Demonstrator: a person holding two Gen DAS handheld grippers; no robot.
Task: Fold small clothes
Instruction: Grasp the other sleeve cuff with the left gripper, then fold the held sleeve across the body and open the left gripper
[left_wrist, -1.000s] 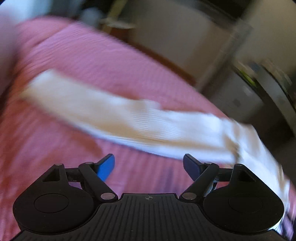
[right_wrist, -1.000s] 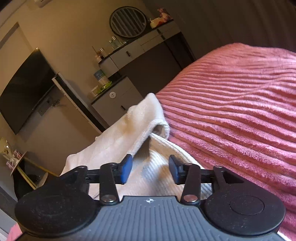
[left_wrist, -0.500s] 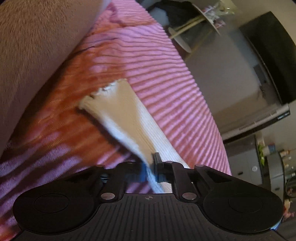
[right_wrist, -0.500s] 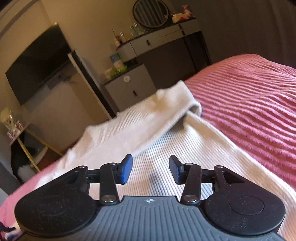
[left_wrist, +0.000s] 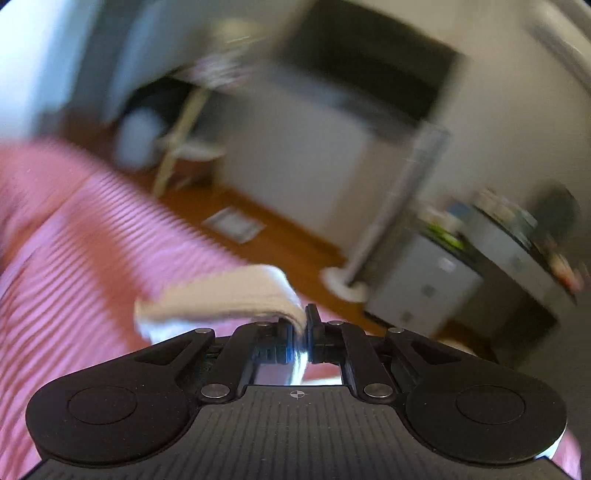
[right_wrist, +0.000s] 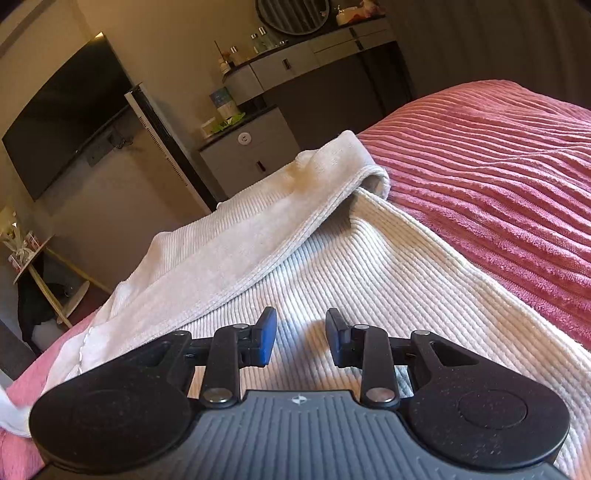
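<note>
A cream ribbed garment (right_wrist: 351, 266) lies on the pink ribbed bedspread (right_wrist: 498, 177), with one edge folded over along its far side. My right gripper (right_wrist: 301, 334) is open and hovers low over the garment's near part, holding nothing. In the left wrist view, which is blurred, my left gripper (left_wrist: 306, 325) is shut on a strip of the cream garment (left_wrist: 229, 295) and holds it lifted above the bedspread (left_wrist: 74, 236). The strip trails off to the left of the jaws.
A wall TV (right_wrist: 70, 122), a grey dresser (right_wrist: 251, 155) with a round mirror (right_wrist: 291, 14), and a small wooden side table (right_wrist: 40, 266) stand beyond the bed's edge. Wooden floor (left_wrist: 266, 236) lies past the bed in the left wrist view.
My left gripper closed on the garment's strip and lifted it, swinging up toward the room. My right gripper lowered closer over the garment and stayed open.
</note>
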